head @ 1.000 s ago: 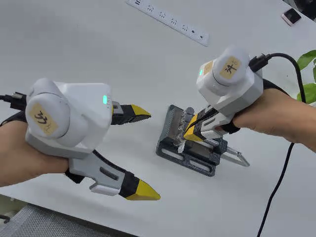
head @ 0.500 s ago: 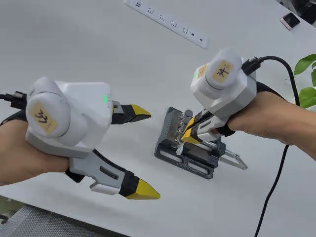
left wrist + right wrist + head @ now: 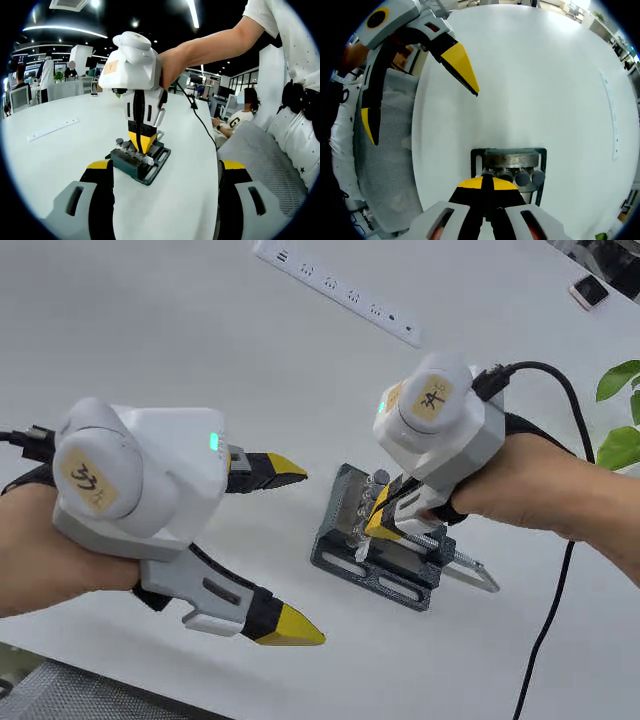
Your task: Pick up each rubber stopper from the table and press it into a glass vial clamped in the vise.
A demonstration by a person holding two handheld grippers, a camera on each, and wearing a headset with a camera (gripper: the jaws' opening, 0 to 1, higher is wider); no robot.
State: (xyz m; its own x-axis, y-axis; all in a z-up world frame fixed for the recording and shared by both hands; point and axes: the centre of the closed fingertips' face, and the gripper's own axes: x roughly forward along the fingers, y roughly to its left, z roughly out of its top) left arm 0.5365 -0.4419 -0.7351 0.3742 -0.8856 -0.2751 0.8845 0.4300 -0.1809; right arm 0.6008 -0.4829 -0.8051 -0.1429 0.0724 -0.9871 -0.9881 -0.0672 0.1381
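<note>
Far left, the left gripper (image 3: 310, 556) is spread wide, holding nothing. Its tan sticker (image 3: 88, 480) has marks I cannot read. Right of it, the right gripper (image 3: 375, 530), jaws pressed together, points down at the vials (image 3: 506, 176) with grey stoppers (image 3: 523, 176) in the vise (image 3: 385, 575). It has slid a bit left since before.

Left gripper (image 3: 288, 546) hovering roughly level, jaws spreading wide and gripping nothing, left hand (image 3: 45, 550) wrapping it from behind, right gripper (image 3: 378, 527) pointing steeply downward, jaws pressing together, right hand (image 3: 515, 480) clasping it, forearm (image 3: 600, 515) reaching in from the right.
</note>
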